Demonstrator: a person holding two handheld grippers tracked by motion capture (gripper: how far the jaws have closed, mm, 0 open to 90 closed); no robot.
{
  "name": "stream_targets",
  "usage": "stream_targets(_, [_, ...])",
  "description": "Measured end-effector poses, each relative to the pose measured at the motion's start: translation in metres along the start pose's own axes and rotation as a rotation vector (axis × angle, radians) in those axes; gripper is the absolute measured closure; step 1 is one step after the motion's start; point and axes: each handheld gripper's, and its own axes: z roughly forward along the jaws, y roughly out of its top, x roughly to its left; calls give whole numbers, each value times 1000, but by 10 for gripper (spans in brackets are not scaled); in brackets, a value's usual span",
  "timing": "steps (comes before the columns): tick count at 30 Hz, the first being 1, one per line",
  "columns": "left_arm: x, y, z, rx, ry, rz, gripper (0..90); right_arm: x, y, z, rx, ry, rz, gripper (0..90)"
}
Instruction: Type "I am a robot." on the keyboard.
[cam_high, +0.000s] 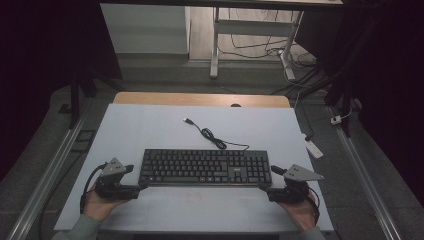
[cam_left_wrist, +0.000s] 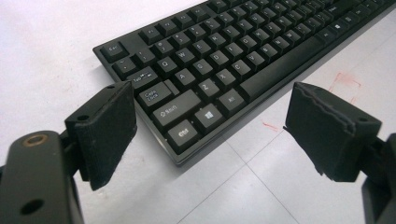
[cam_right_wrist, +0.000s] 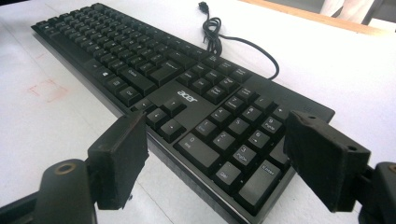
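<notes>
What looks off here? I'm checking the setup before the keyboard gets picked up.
Little stands out. The keyboard lies square and flat on the white table. Its cable trails unplugged in a loose tangle behind it, and faint red marks stain the table near its front edge.

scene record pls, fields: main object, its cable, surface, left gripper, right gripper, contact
main object: black keyboard, flat, lengthwise across the table
cable: cord loose behind the keyboard, plug end free on the table
surface: white table, faint red marks near the front
left gripper: open, at the keyboard's near left corner
right gripper: open, at the keyboard's near right corner
contact: jaws straddle the corners; no pad seen pressing on the keyboard
</notes>
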Motion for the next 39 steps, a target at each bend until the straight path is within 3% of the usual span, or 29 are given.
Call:
stream_targets(10, [3, 13, -4, -8, -4, -16, 195, 6, 9, 2, -11, 0, -6, 234])
stream_targets(17, [3, 30, 2, 4, -9, 11, 223, 6, 15, 5, -18, 9, 7, 255])
stream_targets(23, [4, 35, 9, 7, -26, 26, 255, 7, 23, 13, -20, 21, 19, 286])
stream_targets(28, [3, 34, 11, 16, -36, 51, 289, 11, 32, 25, -26, 49, 34, 345])
stream_targets(39, [3, 34, 8, -1, -49, 65, 397, 31, 59, 56, -33, 62, -24, 616])
